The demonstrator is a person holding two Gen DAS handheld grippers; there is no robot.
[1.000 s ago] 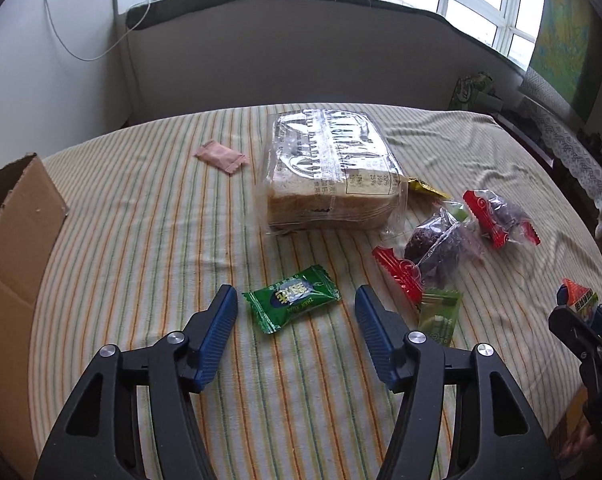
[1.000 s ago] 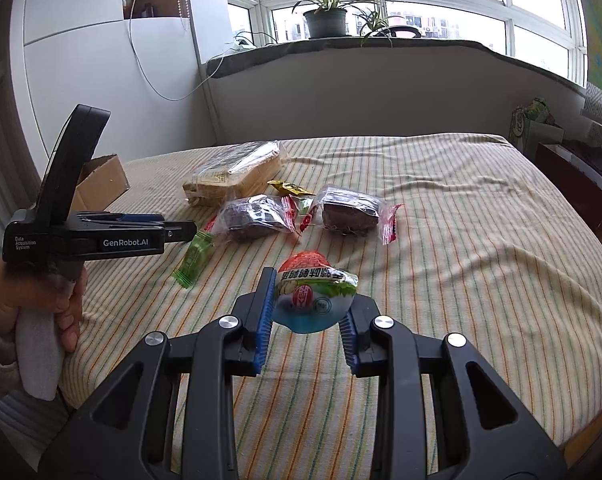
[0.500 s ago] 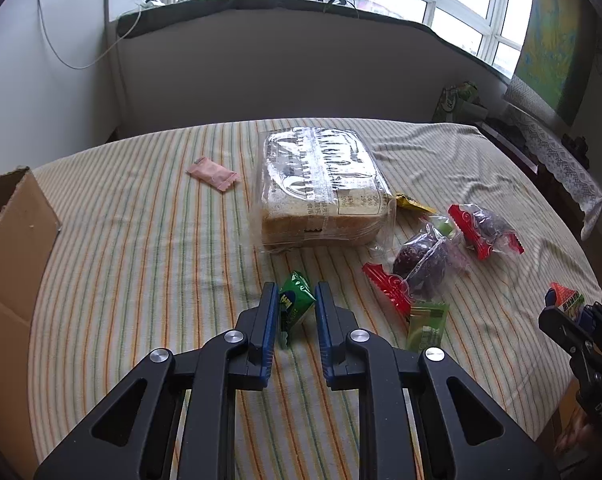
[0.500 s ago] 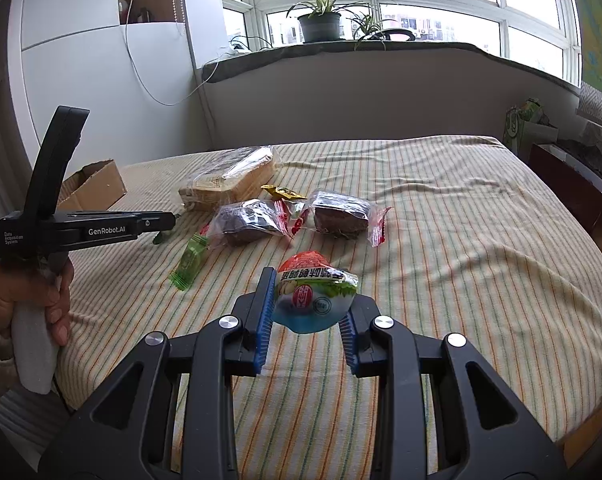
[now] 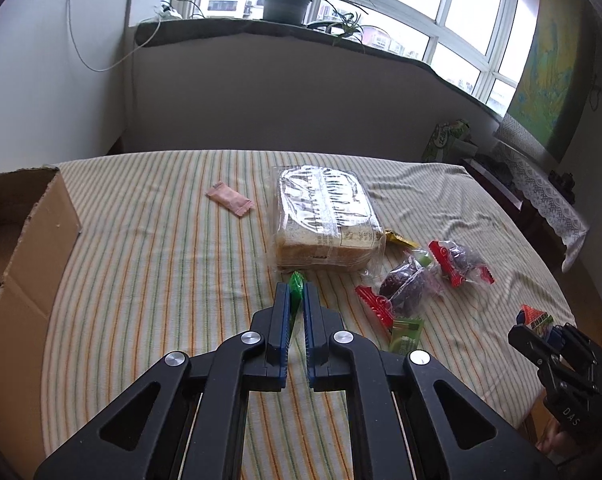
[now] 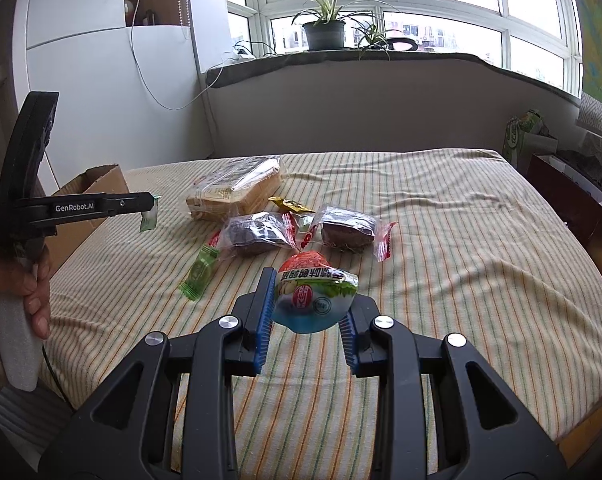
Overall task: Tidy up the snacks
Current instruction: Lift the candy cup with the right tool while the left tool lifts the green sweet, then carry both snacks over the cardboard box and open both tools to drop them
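Left gripper (image 5: 296, 296) pinches a small green foil candy packet (image 5: 295, 285) edge-on, clear of the striped tablecloth (image 5: 161, 264). Right gripper (image 6: 307, 300) clamps a puffy blue-and-red snack pouch (image 6: 314, 296). Both look light, crinkly and slippery, best gripped mid-body.

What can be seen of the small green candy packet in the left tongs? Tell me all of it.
The green candy packet is a small glossy foil wrapper with crimped ends, pinched edge-on between the blue pads of the left tongs. In the right wrist view it hangs from the tips, clear of the striped tablecloth. Only the pads touch it.
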